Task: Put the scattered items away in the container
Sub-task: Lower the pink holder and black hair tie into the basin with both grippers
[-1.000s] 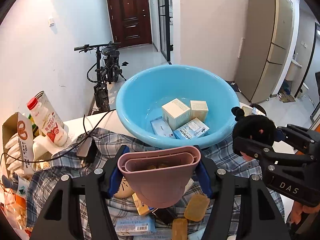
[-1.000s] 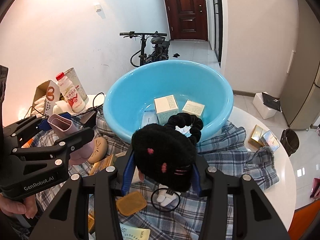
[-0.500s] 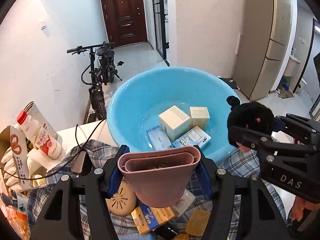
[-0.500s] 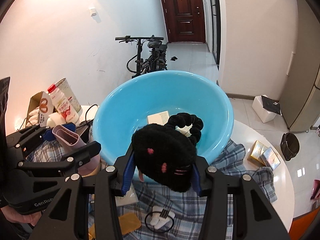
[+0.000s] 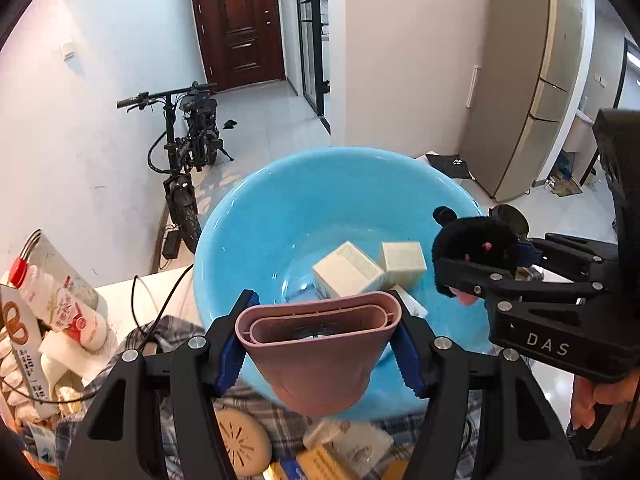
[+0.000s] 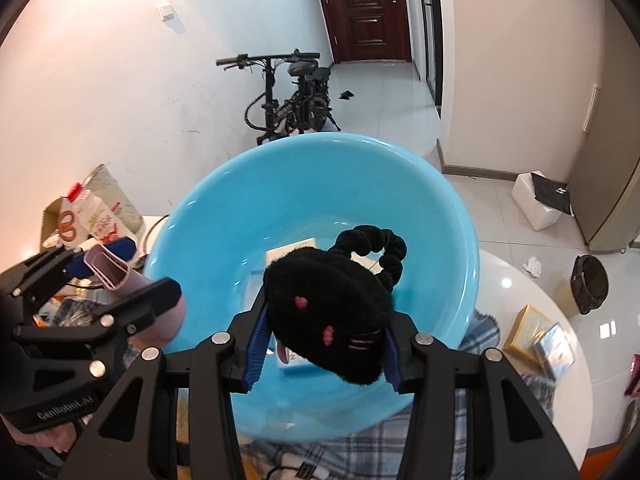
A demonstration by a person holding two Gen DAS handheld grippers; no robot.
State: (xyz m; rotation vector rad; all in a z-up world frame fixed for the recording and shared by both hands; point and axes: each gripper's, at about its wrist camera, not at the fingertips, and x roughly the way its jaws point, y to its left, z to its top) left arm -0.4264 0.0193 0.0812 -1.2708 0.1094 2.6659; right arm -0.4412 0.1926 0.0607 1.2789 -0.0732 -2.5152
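Observation:
A light blue basin (image 5: pixel 280 220) stands on the table and holds several small boxes (image 5: pixel 348 274). My left gripper (image 5: pixel 320 344) is shut on a pink plastic holder (image 5: pixel 320 356) held over the basin's near rim. My right gripper (image 6: pixel 324 344) is shut on a black fluffy hair accessory (image 6: pixel 328 312) with a scrunchie loop, held above the inside of the basin (image 6: pixel 312 184). The right gripper with the black accessory (image 5: pixel 476 240) also shows at the right of the left wrist view. The left gripper with the holder (image 6: pixel 116 272) shows at the left of the right wrist view.
A plaid cloth (image 6: pixel 472 420) covers the round white table (image 6: pixel 532 304). A drink bottle (image 5: pixel 60 308), a carton and cables sit at the left. A beige round item (image 5: pixel 244 440) and packets lie under the left gripper. Gold boxes (image 6: pixel 540 336) lie right. A bicycle (image 5: pixel 188 152) stands behind.
Both grippers have risen and moved forward, from over the cloth to over the basin, each still holding its item. The table items have dropped lower in both views.

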